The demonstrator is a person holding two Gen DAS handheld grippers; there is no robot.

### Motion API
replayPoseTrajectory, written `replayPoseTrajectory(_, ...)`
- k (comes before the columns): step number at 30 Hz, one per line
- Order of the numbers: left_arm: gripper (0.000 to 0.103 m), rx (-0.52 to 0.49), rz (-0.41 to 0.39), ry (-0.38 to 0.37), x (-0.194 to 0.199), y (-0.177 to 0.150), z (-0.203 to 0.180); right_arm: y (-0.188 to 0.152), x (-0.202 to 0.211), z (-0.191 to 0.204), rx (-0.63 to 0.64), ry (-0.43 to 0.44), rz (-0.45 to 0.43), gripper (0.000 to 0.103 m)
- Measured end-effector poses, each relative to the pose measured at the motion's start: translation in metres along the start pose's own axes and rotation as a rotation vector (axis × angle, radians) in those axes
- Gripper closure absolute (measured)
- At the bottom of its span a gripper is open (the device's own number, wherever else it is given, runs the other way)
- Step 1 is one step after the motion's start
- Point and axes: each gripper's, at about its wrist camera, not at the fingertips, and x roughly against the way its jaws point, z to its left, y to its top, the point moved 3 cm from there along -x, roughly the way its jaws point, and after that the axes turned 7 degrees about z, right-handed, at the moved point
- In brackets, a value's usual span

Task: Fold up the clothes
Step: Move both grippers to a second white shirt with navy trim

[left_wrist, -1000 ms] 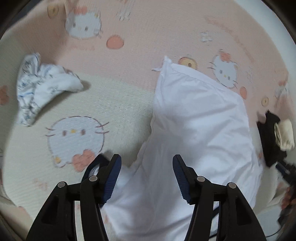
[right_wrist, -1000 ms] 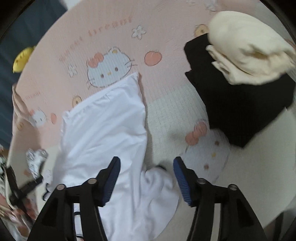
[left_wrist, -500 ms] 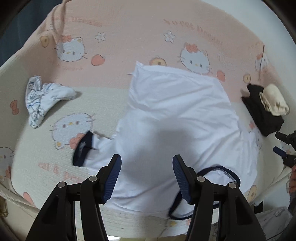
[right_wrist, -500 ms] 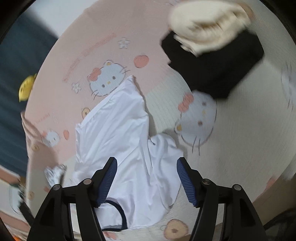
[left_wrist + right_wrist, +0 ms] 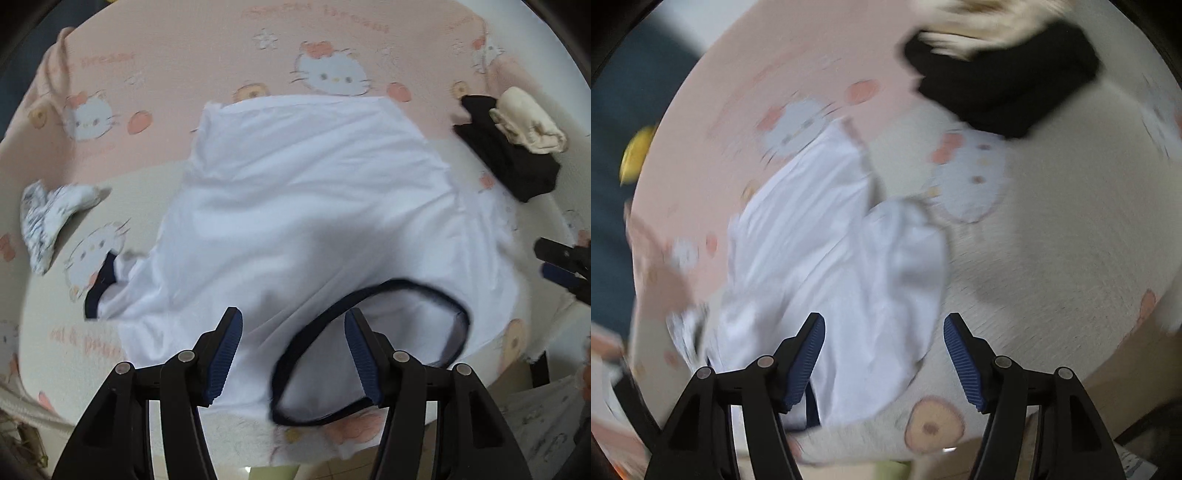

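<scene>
I see both grippers, left (image 5: 291, 354) & right (image 5: 884, 360), jaws released over white shirt (image 5: 314, 206) w/ bunched sleeve (image 5: 905, 251); risk: crooked fold.

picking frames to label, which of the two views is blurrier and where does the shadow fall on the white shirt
Right wrist view: heavy motion smear, the black garment and white shirt streaked, only the right gripper crisp. Left wrist view: far sharper, slight softness; a grey shadow crosses the middle of the shirt, above the left gripper; edges bend from fisheye.
</scene>
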Motion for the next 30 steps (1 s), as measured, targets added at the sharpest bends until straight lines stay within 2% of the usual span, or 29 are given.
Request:
replayPoseTrajectory(4, 0.048, 0.060, 0.040, -0.007, -0.010, -0.016, 0.017, -0.021, -0.018, 0.031, 0.145, -0.098, 0.008, 0.037)
replayPoseTrajectory(9, 0.048, 0.116, 0.061, -0.039, -0.016, -0.027, 0.029, -0.037, -0.041, 0.045, 0.153, -0.082, 0.069, 0.037)
replayPoseTrajectory(14, 0.048, 0.131, 0.086, -0.036, -0.027, -0.035, 0.030, -0.045, -0.048, 0.063, 0.221, -0.128, 0.072, 0.037)
replayPoseTrajectory(17, 0.048, 0.108, 0.094, -0.008, -0.029, -0.039, 0.022, -0.049, -0.053, 0.076, 0.283, -0.165, 0.070, 0.037)
replayPoseTrajectory(24, 0.048, 0.009, 0.037, 0.078, -0.021, -0.042, -0.003, -0.061, -0.075, 0.087, 0.411, -0.299, 0.091, 0.037)
replayPoseTrajectory(30, 0.048, 0.004, 0.020, 0.154, -0.025, -0.042, -0.005, -0.070, -0.079, 0.088, 0.517, -0.418, 0.055, 0.037)
